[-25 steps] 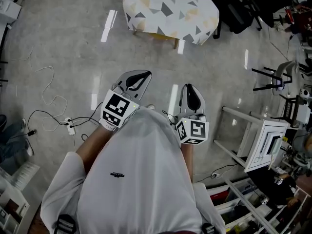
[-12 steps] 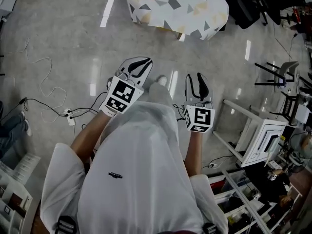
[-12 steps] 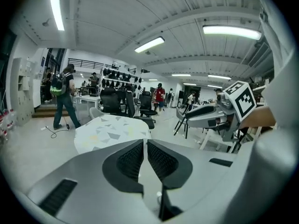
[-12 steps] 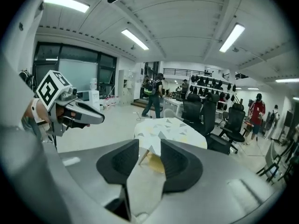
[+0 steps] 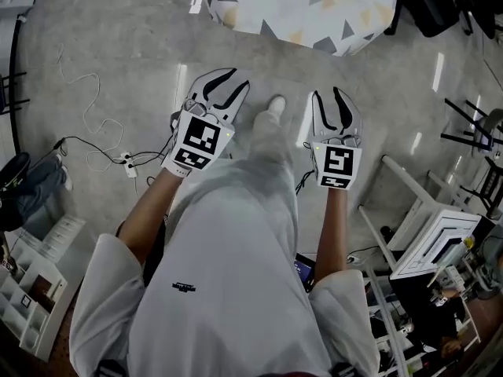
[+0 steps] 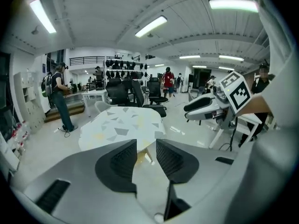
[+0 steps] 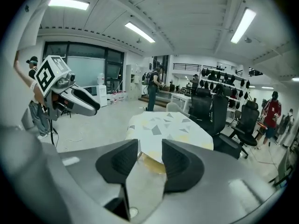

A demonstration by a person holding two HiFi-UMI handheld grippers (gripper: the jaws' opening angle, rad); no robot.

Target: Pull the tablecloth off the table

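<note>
The tablecloth (image 5: pixel 302 6) is white with grey and yellow triangles and drapes over a low table at the top of the head view. It also lies ahead in the left gripper view (image 6: pixel 119 125) and the right gripper view (image 7: pixel 168 125). My left gripper (image 5: pixel 223 81) and right gripper (image 5: pixel 335 96) are held out side by side over the floor, short of the cloth and not touching it. Both pairs of jaws are opening, with nothing between the left gripper's (image 6: pixel 146 146) or the right gripper's (image 7: pixel 150 146) fingertips.
Cables and a power strip (image 5: pixel 127 164) trail over the floor at left. A white frame stand (image 5: pixel 428 238) is at right, a low shelf (image 5: pixel 31 289) at lower left. Black office chairs (image 6: pixel 135 94) stand behind the table, and people (image 6: pixel 60 94) stand further back.
The person has stepped toward the table, so the cloth is nearer. Both grippers have gone from shut to parted jaws and moved forward.
</note>
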